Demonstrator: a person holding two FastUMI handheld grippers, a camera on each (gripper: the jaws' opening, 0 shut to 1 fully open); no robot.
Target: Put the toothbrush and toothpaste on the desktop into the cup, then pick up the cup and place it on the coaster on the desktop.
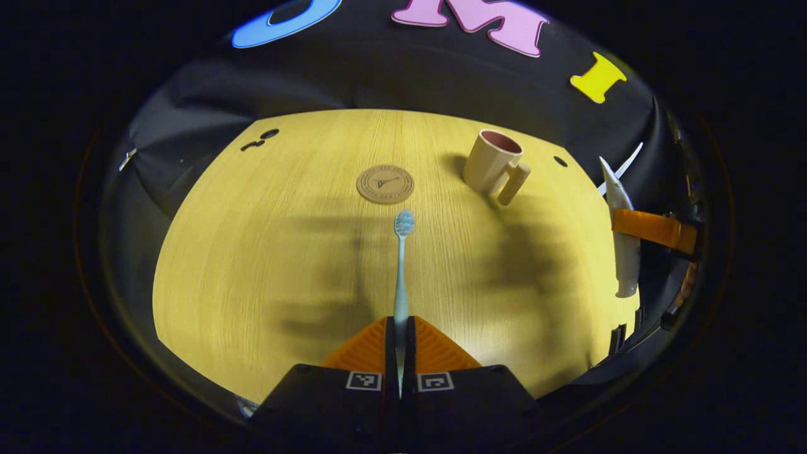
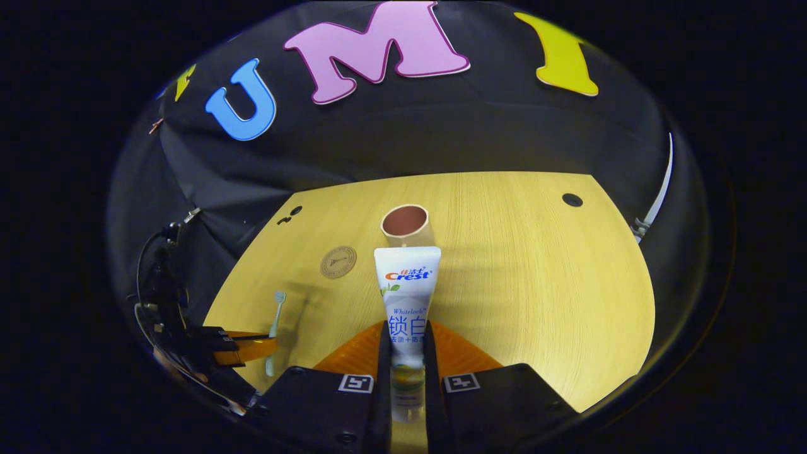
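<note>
Left gripper (image 1: 400, 328): its two fingers are pressed together on the toothbrush handle, above the table.
Toothbrush (image 1: 401, 271): it sticks straight out from the left gripper, with the brush head toward the coaster. In the right gripper view the toothbrush (image 2: 275, 321) looks small and stands up at the far left.
Coaster (image 1: 385, 183): round and flat on the wooden table (image 1: 252, 252), to the left of the cup. The left gripper view shows the mark on its top more clearly.
Cup (image 1: 492, 165): it stands up on the table with nothing inside. Its handle shows in the left gripper view. In the right gripper view the cup (image 2: 406, 224) shows its open mouth, just past the tube's flat end.
Toothpaste (image 2: 406, 296): the white tube points at the cup. In the left gripper view the toothpaste (image 1: 621, 239) shows from its thin side at the right edge.
Right gripper (image 2: 406, 343): its fingers pinch the tube on both sides.
</note>
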